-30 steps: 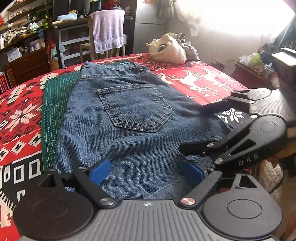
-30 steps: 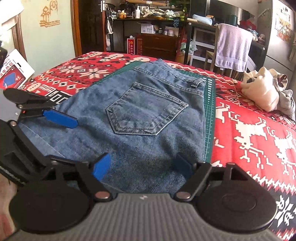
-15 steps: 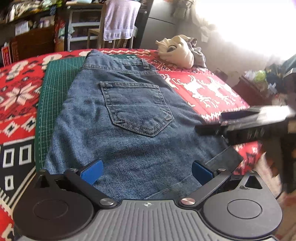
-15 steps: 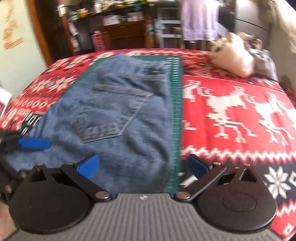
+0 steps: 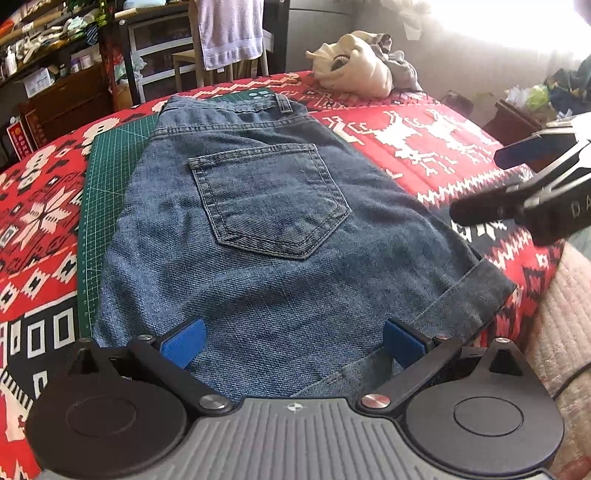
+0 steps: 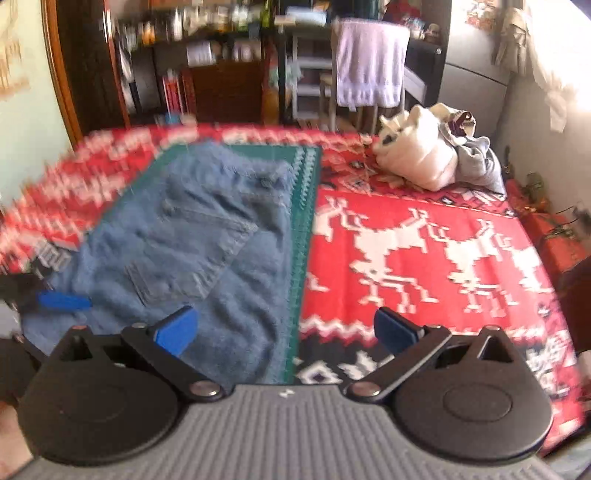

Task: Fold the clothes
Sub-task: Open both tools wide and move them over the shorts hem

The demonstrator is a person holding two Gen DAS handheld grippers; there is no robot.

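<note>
Folded blue jeans (image 5: 266,229) lie back-pocket up on a green cutting mat (image 5: 110,173) over a red patterned blanket. My left gripper (image 5: 293,343) is open and empty, low over the jeans' near edge. My right gripper (image 6: 284,328) is open and empty, raised above the blanket to the right of the jeans (image 6: 192,251); it also shows at the right edge of the left wrist view (image 5: 517,184). The right wrist view is blurred by motion.
A pile of cream and grey clothes (image 5: 362,70) lies at the blanket's far end, also in the right wrist view (image 6: 436,151). A chair with a lilac towel (image 5: 229,33) and cluttered shelves stand behind. A side table (image 5: 517,118) is at the right.
My right gripper lifted off the jeans and swung to the right over the red blanket. My left gripper opened wider and drew back slightly.
</note>
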